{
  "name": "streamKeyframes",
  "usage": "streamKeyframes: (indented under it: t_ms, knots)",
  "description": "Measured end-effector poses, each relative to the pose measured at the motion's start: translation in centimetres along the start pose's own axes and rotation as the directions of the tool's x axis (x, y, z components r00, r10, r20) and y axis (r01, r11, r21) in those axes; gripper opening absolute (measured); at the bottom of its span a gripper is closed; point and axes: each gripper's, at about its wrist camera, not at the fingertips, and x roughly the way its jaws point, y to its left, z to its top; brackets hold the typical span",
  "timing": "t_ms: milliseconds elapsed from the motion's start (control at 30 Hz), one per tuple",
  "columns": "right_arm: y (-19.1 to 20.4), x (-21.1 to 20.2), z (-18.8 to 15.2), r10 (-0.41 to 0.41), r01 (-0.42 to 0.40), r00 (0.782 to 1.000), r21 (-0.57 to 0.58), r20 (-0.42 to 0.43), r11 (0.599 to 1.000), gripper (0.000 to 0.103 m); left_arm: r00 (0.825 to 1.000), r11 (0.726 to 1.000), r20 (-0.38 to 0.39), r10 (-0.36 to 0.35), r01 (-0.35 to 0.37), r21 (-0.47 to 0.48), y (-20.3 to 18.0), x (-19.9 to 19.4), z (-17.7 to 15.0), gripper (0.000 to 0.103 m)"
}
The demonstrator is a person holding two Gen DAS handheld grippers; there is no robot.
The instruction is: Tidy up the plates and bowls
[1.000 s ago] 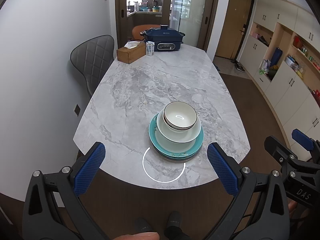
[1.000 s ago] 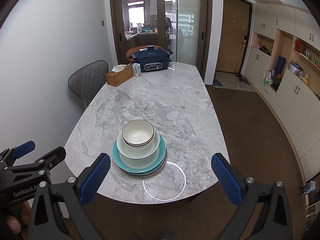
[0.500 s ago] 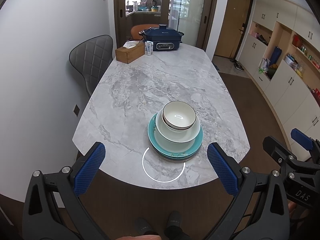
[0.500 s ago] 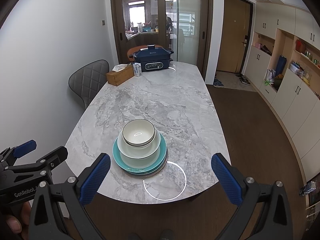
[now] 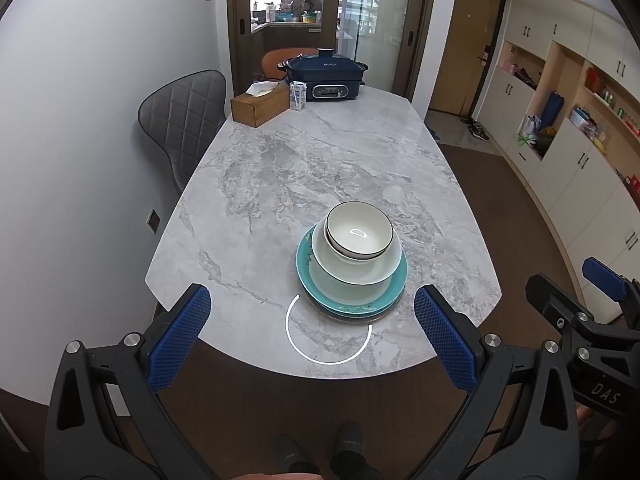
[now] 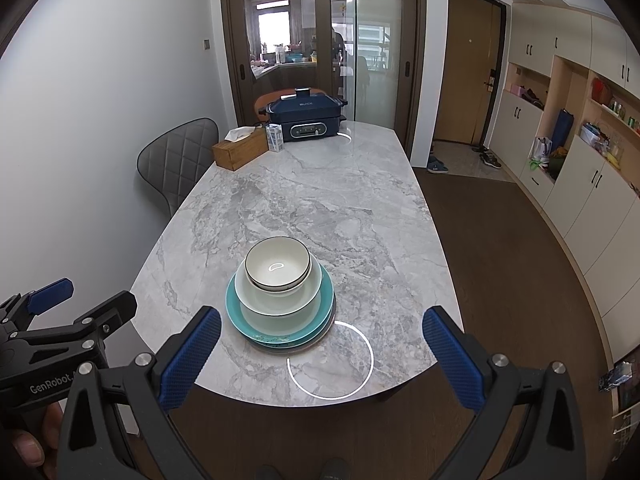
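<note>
left gripper (image 5: 310, 322) wide, holding nothing | right gripper (image 6: 322, 340) wide, holding nothing | both short of dish stack (image 5: 352, 268)

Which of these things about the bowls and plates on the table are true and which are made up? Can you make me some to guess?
1. The small bowl with the dark rim sits on top of the stack. True.
2. The left gripper is squeezing a plate. False: it is open, short of the stack, and holds nothing.
3. The teal plate lies under the wider white bowl. True.
4. The stack stands at the far end of the table beside the blue cooker. False: it stands near the table's near end, the cooker at the far end.
5. The right gripper is open. True.
</note>
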Motion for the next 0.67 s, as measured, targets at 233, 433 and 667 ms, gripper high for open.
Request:
streamKeyframes:
  t_ms: [233,433,667]
  knots:
    - [-0.07,0.07,-0.04,0.002,-0.002,1.0,-0.001,-0.001,1.0,0.103,1.0,1.0,-0.001,0.001,-0.001,0.003,0.23,0.36,-0.05,0.103]
    - [-0.12,0.08,0.02,0.002,-0.002,1.0,-0.002,-0.002,1.0,0.103,1.0,1.0,0.003,-0.001,0.001,0.001,0.23,0.6,-0.15,0.103]
    - [0.03,0.0,-0.01,0.002,-0.002,1.0,-0.002,-0.003,1.0,0.103,1.0,1.0,0.005,0.001,-0.001,0.0,0.24,0.55,-0.15,0.103]
